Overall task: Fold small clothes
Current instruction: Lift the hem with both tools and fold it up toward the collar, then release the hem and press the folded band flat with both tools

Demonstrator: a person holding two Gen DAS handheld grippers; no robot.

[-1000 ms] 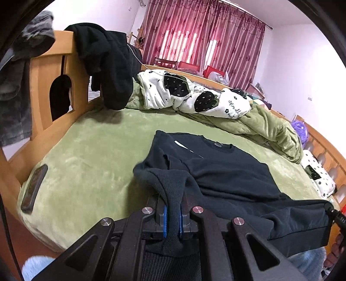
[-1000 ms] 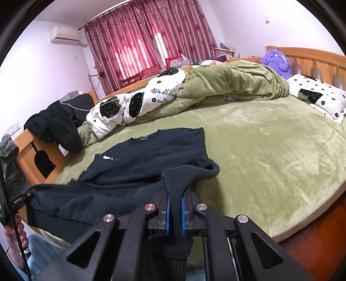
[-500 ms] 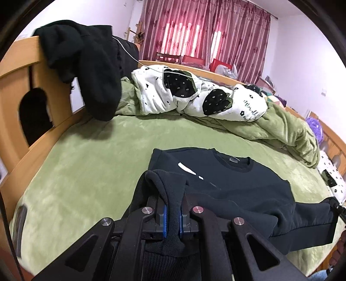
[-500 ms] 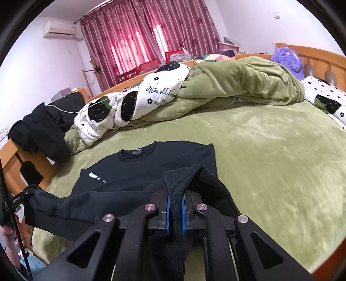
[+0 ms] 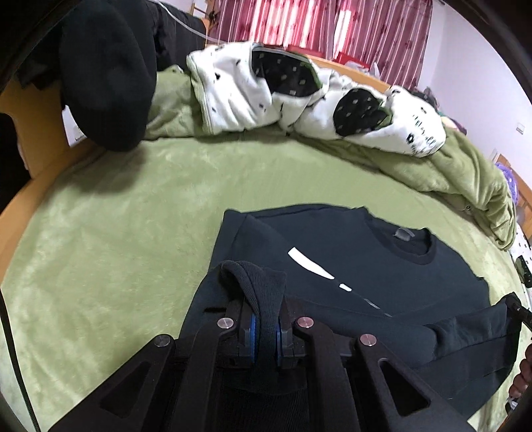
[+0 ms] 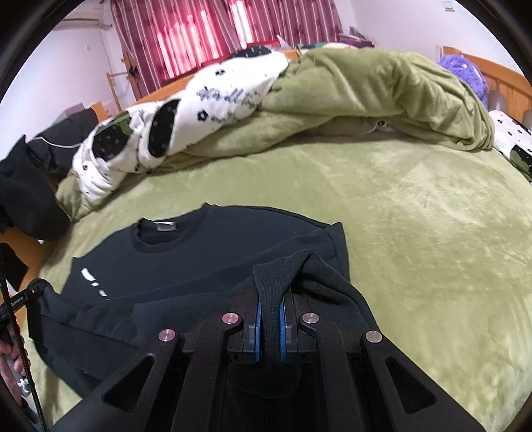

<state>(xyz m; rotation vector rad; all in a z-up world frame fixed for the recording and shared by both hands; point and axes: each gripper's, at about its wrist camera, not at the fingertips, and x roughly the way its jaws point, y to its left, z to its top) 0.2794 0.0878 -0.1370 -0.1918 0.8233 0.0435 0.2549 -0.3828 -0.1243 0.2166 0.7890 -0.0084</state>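
Left wrist view first: your left gripper [image 5: 264, 327] has its jaws clamped on a ribbed edge of the dark sweatshirt [image 5: 349, 266], the knit bunched into a loop just above the blue pads [image 5: 253, 332]. From that pinch the fabric drapes out over the garment's own chest, where a white stripe mark [image 5: 309, 264] shows, and the round neckline [image 5: 410, 244] lies toward the far side. A stretch of the same dark cloth runs off to the right edge of this view, where your other tool's tip [image 5: 517, 307] holds it.

Right wrist view: your right gripper [image 6: 270, 327] is likewise closed tight on a ribbed fold of the sweatshirt [image 6: 212, 252] (the cloth fills the whole gap between the pads). The garment lies on the green bed cover [image 6: 415, 232], collar away from you, lower part lifted between your two tools.

Farther out, a rumpled green quilt [image 6: 365, 86] with a white flower-print lining [image 6: 216, 99] is heaped along the back of the bed. Dark clothing [image 5: 106, 73] hangs over the wooden bed frame [image 5: 40, 133], and red curtains [image 6: 212, 30] cover the window.
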